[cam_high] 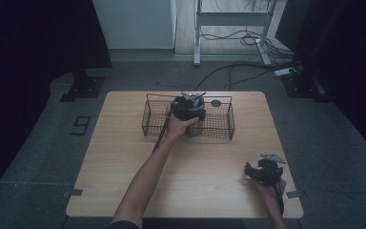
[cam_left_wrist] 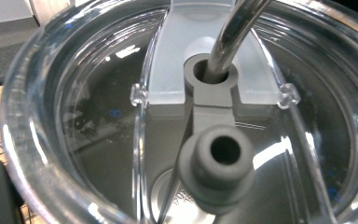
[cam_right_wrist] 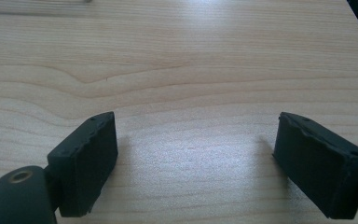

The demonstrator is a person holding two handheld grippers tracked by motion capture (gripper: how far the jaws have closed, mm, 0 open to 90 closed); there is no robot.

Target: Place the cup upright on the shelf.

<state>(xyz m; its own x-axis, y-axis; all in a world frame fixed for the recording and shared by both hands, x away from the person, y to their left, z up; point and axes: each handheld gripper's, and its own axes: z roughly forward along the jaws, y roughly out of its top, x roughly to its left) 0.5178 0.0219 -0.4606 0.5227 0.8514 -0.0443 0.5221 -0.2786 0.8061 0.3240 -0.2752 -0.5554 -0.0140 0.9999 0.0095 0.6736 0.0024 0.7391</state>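
Left gripper (cam_high: 189, 110) hangs over the wire basket (cam_high: 228, 125), its spread untellable; the lidded cup (cam_left_wrist: 74, 140) directly beneath could tip by its metal straw (cam_left_wrist: 233, 32); right gripper (cam_right_wrist: 196, 163) spread above tabletop (cam_right_wrist: 177, 56)

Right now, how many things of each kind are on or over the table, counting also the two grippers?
Wire basket: 1
Lidded cup: 1
Metal straw: 1
Small dark round thing: 1
Grippers, left gripper and right gripper: 2
Total: 6
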